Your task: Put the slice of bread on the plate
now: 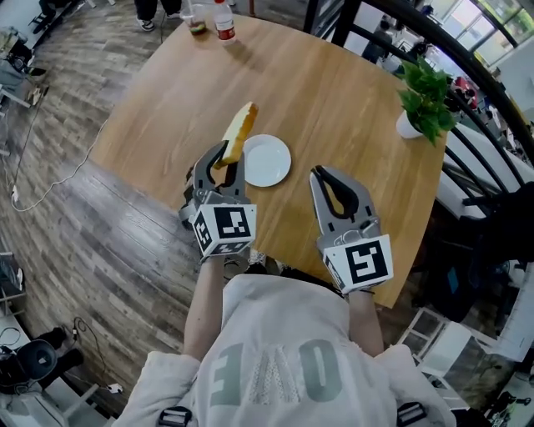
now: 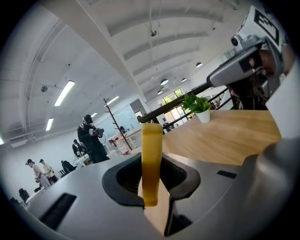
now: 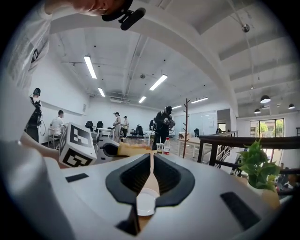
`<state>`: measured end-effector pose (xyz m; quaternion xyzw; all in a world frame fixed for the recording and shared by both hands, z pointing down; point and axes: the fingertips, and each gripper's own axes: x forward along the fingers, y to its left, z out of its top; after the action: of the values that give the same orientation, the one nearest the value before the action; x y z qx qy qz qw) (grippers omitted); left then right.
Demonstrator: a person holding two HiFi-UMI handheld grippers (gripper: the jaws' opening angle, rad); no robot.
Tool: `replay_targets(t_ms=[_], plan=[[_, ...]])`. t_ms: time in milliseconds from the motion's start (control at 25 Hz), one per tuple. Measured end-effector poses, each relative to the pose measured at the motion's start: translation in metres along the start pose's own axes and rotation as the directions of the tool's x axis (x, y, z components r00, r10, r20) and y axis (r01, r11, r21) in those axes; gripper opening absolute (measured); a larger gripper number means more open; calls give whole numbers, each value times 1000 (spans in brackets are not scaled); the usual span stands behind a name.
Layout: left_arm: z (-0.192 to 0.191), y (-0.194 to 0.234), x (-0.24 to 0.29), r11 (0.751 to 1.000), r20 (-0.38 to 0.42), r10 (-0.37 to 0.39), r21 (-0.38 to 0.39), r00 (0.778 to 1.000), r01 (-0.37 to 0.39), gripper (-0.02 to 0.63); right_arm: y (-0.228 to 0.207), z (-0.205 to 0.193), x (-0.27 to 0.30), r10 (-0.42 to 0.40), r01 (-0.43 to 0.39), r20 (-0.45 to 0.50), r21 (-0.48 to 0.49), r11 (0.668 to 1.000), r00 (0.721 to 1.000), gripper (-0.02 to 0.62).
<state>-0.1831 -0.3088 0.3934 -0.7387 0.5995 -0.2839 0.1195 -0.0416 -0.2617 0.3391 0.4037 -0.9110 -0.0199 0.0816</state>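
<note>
In the head view my left gripper (image 1: 224,160) is shut on a slice of bread (image 1: 239,132), which sticks up and away from the jaws on edge, just left of the white plate (image 1: 269,161). The plate lies empty on the round wooden table (image 1: 334,92). From the left gripper view the bread (image 2: 151,154) stands upright between the jaws of the left gripper (image 2: 152,185). My right gripper (image 1: 327,178) hovers to the right of the plate, shut with nothing in it. Through the right gripper (image 3: 151,159) I see the plate (image 3: 146,205) below and the bread (image 3: 133,149) to the left.
A potted plant (image 1: 424,98) stands at the table's right edge near a black railing (image 1: 467,158). A bottle (image 1: 224,20) and a cup (image 1: 197,22) sit at the far edge. Several people stand in the background of the gripper views.
</note>
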Motion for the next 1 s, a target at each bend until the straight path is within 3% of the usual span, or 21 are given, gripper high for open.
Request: replay_targets(t_ms=[200, 440, 600, 760, 1000], plan=[[-29, -30, 39, 971, -93, -63, 223, 994, 83, 94, -10, -8, -2, -38, 38, -33, -2, 999, 999, 31], [-62, -59, 66, 908, -177, -107, 383, 978, 169, 94, -24, -17, -12, -95, 95, -62, -1, 995, 994, 31], [-78, -67, 80, 897, -267, -92, 396, 959, 196, 94, -35, -26, -17, -123, 124, -81, 11, 992, 989, 31], [-82, -78, 89, 877, -286, -109, 424, 952, 228, 94, -41, -31, -18, -135, 137, -98, 13, 991, 986, 31], [-95, -94, 95, 870, -319, -139, 412, 938, 269, 94, -46, -33, -15, -138, 141, -99, 26, 990, 985, 31]])
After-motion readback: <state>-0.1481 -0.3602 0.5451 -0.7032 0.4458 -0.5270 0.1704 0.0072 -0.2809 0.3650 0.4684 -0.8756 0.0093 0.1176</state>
